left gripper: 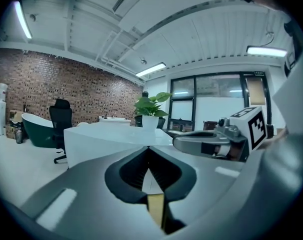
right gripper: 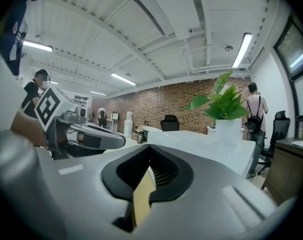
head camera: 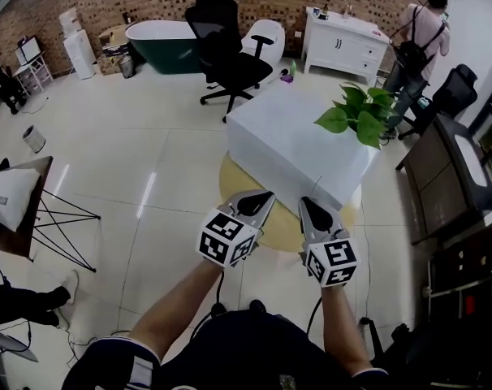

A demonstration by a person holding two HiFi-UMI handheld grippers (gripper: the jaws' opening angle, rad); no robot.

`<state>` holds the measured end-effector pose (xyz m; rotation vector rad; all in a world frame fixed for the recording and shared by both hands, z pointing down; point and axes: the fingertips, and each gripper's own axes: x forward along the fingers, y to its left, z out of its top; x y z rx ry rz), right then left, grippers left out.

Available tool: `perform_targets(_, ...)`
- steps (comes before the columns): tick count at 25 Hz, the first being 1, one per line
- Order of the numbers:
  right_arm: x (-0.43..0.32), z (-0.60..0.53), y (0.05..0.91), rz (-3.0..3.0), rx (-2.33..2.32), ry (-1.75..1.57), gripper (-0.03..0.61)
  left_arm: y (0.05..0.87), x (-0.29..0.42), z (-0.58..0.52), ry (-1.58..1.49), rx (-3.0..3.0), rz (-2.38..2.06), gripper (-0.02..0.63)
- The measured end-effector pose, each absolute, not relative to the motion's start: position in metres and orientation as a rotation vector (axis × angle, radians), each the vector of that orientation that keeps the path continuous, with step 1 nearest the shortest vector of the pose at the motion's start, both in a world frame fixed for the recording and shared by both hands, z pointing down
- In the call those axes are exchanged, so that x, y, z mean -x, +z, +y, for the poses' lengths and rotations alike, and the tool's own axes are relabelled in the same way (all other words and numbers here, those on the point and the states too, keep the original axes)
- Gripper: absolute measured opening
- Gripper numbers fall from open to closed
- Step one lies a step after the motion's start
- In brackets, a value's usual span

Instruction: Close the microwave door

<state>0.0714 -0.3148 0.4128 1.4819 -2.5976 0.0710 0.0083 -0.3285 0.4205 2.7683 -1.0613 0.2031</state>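
No microwave shows in any view. My left gripper (head camera: 265,197) and right gripper (head camera: 308,204) are held side by side over the floor, both pointing at the near edge of a white block table (head camera: 287,149). Each is shut with nothing between its jaws. In the left gripper view the left gripper's (left gripper: 149,148) jaws meet at their tips, and the right gripper (left gripper: 177,143) shows to its right. The right gripper view shows my right gripper (right gripper: 150,146) shut too, with the left gripper (right gripper: 122,141) at its left.
A potted green plant (head camera: 360,112) stands on the table's far right corner. A round yellow rug (head camera: 278,226) lies under the table. A black office chair (head camera: 226,51), a green bathtub (head camera: 161,43) and a white cabinet (head camera: 343,43) stand beyond. A person (head camera: 416,35) stands far right.
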Motion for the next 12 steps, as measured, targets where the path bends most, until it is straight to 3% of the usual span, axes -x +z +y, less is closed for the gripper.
perform_targets(12,-0.027,-0.313,0.407,-2.684,-1.362,0.092,0.002,0.423,0.033,-0.312,0.197,-2.707,-1.155,0.012)
